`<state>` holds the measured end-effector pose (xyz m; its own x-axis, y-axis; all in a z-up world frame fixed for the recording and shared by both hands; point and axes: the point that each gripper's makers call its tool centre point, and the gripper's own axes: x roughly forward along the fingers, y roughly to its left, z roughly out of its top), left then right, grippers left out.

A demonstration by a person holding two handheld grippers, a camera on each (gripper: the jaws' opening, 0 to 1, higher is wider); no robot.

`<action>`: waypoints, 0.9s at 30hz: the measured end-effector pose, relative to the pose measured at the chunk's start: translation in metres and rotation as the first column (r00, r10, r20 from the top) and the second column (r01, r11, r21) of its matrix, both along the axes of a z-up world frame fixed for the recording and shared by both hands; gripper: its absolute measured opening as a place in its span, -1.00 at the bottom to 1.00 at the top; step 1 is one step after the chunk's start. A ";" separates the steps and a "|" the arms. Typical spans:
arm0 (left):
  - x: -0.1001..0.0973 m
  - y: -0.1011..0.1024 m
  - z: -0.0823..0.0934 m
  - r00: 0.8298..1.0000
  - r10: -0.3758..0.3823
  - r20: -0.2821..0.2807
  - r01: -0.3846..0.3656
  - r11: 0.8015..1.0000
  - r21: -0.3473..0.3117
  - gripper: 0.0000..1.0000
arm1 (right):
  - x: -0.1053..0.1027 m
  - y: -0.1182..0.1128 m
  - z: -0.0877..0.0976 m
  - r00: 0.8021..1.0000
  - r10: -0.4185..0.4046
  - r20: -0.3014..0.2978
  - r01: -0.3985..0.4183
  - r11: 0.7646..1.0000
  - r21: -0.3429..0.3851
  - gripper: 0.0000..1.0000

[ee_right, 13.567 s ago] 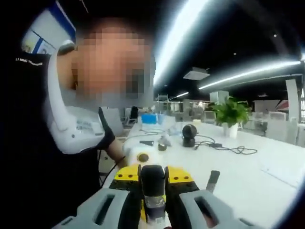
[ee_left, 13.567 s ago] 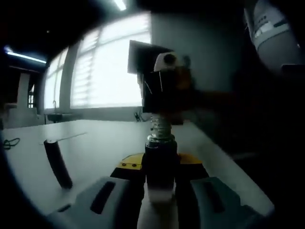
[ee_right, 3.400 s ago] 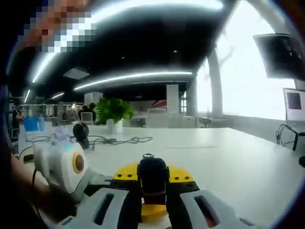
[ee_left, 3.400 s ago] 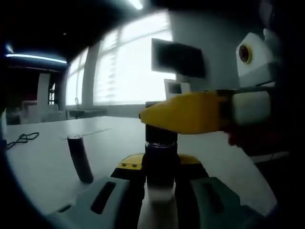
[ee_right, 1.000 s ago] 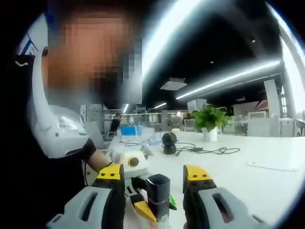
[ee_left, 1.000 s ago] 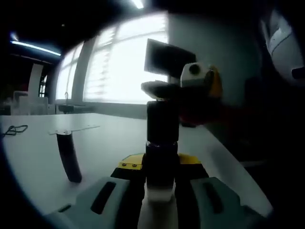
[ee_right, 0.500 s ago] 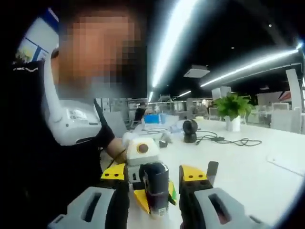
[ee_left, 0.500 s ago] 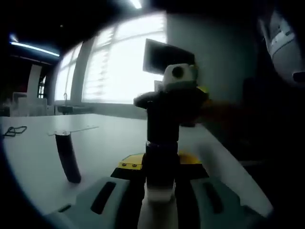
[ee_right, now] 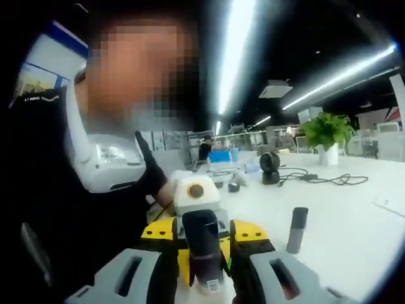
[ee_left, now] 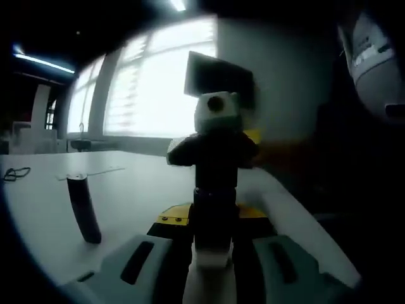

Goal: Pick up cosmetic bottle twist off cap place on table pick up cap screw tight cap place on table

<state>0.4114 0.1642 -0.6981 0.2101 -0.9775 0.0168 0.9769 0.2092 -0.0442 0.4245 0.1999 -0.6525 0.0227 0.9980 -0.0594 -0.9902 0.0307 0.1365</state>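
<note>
Above the long white table point(ee_left: 139, 190), the dark cylindrical cosmetic bottle point(ee_left: 214, 212) stands upright, pinched between the jaws of the left gripper point(ee_left: 212, 253), which are clamped on its lower body. Look at the top of it: the right gripper point(ee_left: 212, 152) has come in from the far side and sits over the bottle's black cap point(ee_left: 215, 166), dark against the bright windows, so the grip is hard to read from this side.

From the right gripper view it is plainer: the right gripper point(ee_right: 200, 269) has its yellow-tipped jaws together on the black cap point(ee_right: 200, 244), with the left gripper point(ee_right: 197, 190) just behind the bottle and a person's arm point(ee_right: 152, 180) reaching to it.

Beside the bottle, standing apart on the table, is a slim dark tube-shaped container point(ee_left: 85, 212); in the right gripper view that slim container point(ee_right: 296, 229) is upright to the side of the jaws. Further back from the bottle sit a black round device point(ee_right: 271, 166) with a trailing cable point(ee_right: 329, 180), and a green potted plant point(ee_right: 326, 136).
</note>
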 end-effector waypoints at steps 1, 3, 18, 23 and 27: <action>0.000 0.000 0.000 1.000 -0.001 0.003 0.001 1.000 0.001 -0.73 | 0.001 0.000 -0.001 1.000 -0.001 0.001 0.001 1.000 0.000 -0.50; 0.000 0.000 0.000 1.000 0.002 0.001 -0.002 1.000 0.000 -0.73 | 0.001 0.001 -0.002 1.000 -0.003 0.003 0.003 1.000 -0.003 -0.54; 0.003 0.001 0.000 1.000 0.018 0.002 -0.018 1.000 0.004 -0.74 | -0.002 -0.001 0.000 0.993 -0.090 0.078 0.094 0.995 -0.043 -0.72; 0.003 0.001 0.000 1.000 0.022 0.000 -0.022 1.000 0.007 -0.74 | -0.003 -0.001 0.000 0.984 -0.142 0.104 0.149 0.987 -0.064 -0.72; 0.005 0.002 0.000 0.999 0.038 0.005 -0.039 0.999 0.010 -0.74 | -0.002 -0.002 0.000 0.974 -0.187 0.128 0.197 0.977 -0.075 -0.73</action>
<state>0.4162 0.1661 -0.6981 0.2475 -0.9688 0.0082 0.9683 0.2471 -0.0375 0.4225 0.1982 -0.6526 0.2255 0.9654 -0.1309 -0.9736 0.2283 0.0060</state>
